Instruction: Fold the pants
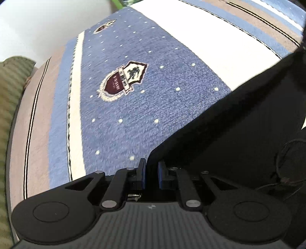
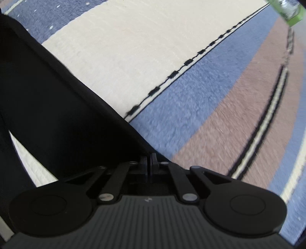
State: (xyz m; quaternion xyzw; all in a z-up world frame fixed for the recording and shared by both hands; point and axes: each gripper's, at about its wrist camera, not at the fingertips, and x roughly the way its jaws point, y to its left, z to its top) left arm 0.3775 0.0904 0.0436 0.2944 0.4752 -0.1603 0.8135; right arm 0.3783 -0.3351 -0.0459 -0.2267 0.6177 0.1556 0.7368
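Observation:
The black pants (image 1: 239,124) fill the right side of the left wrist view, lifted off the patterned surface. One corner of them runs down between the blue pads (image 1: 143,172) of my left gripper (image 1: 152,162), which is shut on the cloth. In the right wrist view the pants (image 2: 47,105) cover the left side, and their straight edge slants down into my right gripper (image 2: 149,156). Its jaws are pressed together on that edge.
Under the pants lies a striped plush blanket (image 1: 133,118) in blue, cream and taupe, with a crest emblem (image 1: 122,80). A green ribbed fabric (image 1: 11,86) sits at the far left. A bright green object (image 2: 288,11) shows at the top right corner.

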